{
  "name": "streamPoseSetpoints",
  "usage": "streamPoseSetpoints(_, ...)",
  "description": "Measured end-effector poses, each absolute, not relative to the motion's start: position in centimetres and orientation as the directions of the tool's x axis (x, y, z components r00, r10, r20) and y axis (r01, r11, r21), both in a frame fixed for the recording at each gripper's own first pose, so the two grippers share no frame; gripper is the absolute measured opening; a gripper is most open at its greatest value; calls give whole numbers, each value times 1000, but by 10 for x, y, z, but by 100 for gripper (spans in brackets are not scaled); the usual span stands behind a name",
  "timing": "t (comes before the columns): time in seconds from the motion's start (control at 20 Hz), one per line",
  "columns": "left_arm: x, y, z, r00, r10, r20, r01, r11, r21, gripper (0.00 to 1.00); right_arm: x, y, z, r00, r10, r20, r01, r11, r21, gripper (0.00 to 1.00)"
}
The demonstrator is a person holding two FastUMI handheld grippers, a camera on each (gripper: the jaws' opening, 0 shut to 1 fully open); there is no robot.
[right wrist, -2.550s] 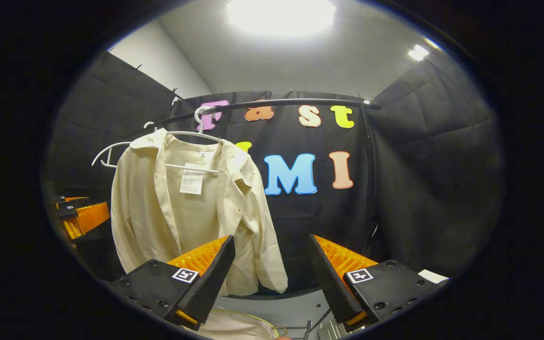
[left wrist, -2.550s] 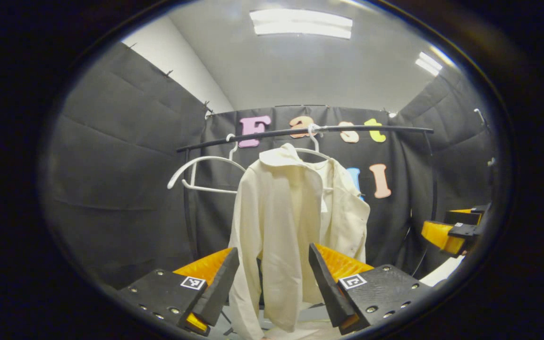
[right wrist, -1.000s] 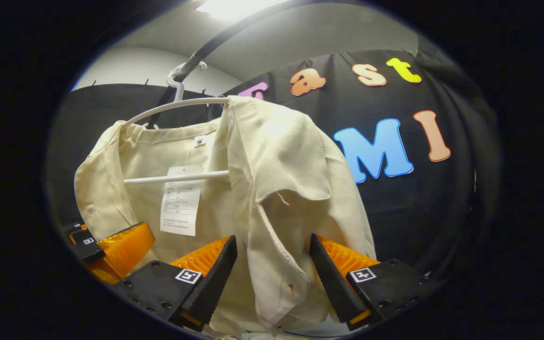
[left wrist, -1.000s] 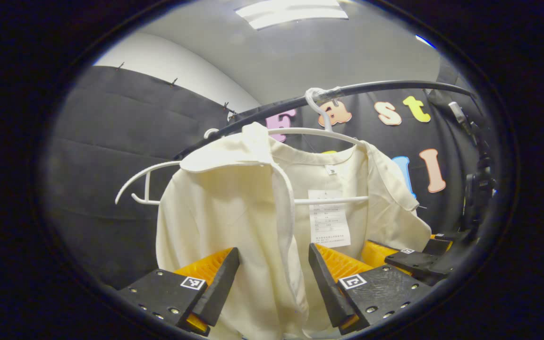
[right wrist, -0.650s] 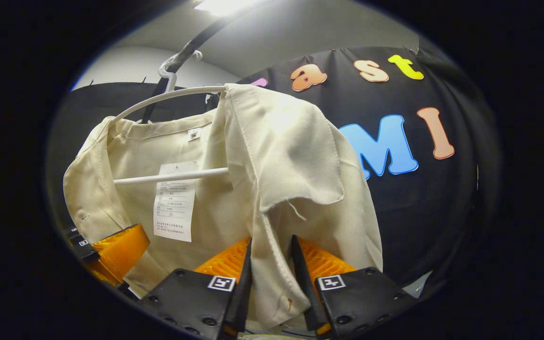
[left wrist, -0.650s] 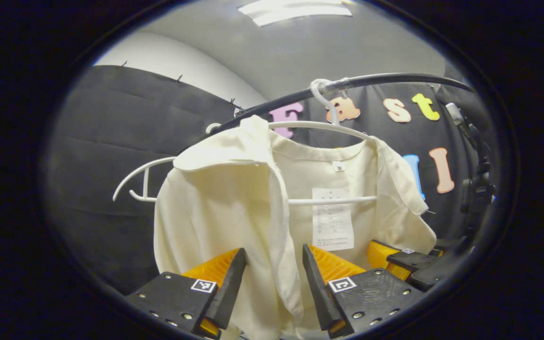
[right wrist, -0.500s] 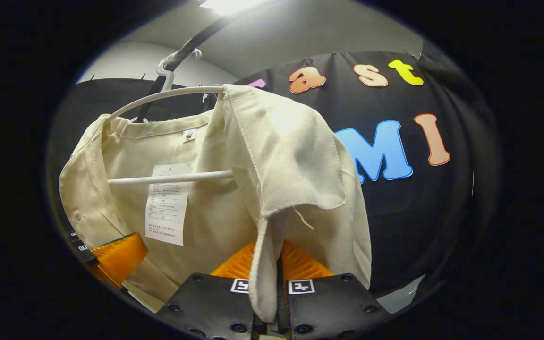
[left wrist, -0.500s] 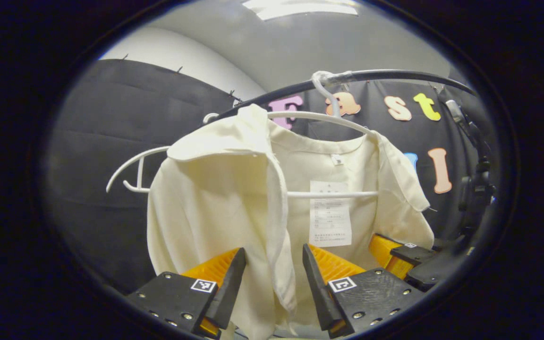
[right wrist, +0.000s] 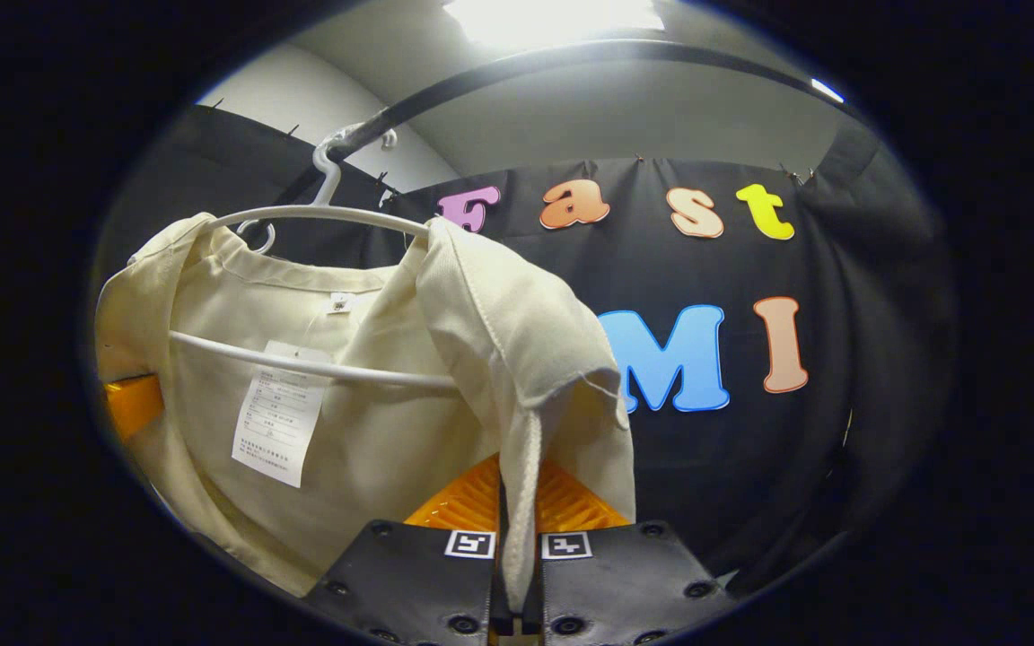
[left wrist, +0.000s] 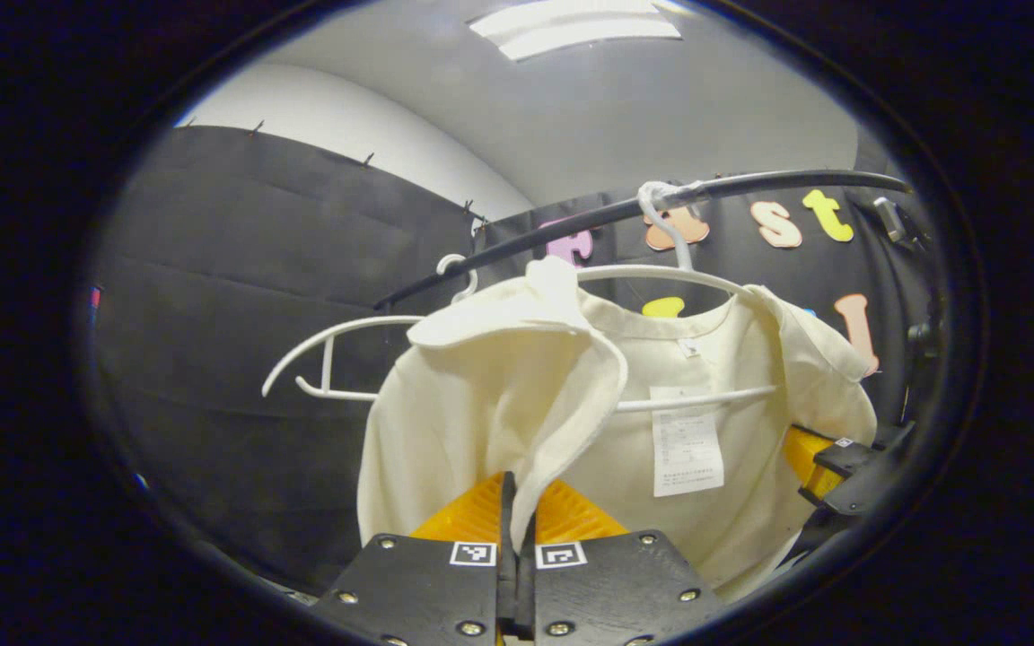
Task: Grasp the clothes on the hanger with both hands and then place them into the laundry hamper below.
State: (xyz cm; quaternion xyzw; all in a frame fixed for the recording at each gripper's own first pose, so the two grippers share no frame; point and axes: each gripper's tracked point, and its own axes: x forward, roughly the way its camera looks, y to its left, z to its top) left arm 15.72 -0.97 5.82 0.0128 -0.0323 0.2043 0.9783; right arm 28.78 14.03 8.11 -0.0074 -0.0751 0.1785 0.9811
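Observation:
A cream shirt (left wrist: pixel 481 404) (right wrist: pixel 373 431) hangs open on a white hanger (left wrist: pixel 661 269) (right wrist: pixel 302 215) hooked over a black rail (left wrist: pixel 750 184) (right wrist: pixel 571 58). My left gripper (left wrist: pixel 517 529) is shut on the shirt's front edge below the collar, in the left gripper view. In the right gripper view my right gripper (right wrist: pixel 517 529) is shut on the shirt's other front edge, which hangs down between its fingers. The right gripper (left wrist: pixel 827 453) also shows at the right of the left gripper view, behind the shirt. A white label (left wrist: pixel 686 440) (right wrist: pixel 275 413) hangs inside the shirt.
A second, bare white hanger (left wrist: pixel 328 359) hangs on the rail left of the shirt in the left gripper view. Black cloth walls close in the booth all round.
My left gripper has shut on the shirt's front edge, as my right gripper did just before. Both have pulled outward a little, and the hanger sits tilted in the right gripper view.

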Motion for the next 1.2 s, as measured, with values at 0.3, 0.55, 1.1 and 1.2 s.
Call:
streamPoseSetpoints(0.3, 137, 8, 104, 901, 403, 159, -417, 907, 65, 0, 306, 111, 109, 929, 306, 209, -299, 952, -67, 4)
streamPoseSetpoints(0.55, 128, 41, 125, 875, 439, 206, -460, 886, 67, 1, 330, 95, 125, 935, 265, 234, -257, 964, -66, 4)
streamPoseSetpoints(1.1, 138, 118, 125, 834, 522, 179, -533, 846, 16, 1, 387, 80, 129, 948, 217, 235, -220, 975, -13, 4)
streamPoseSetpoints(1.2, 134, 124, 119, 840, 516, 165, -526, 851, 15, 1, 394, 90, 120, 947, 247, 206, -253, 967, 3, 5)
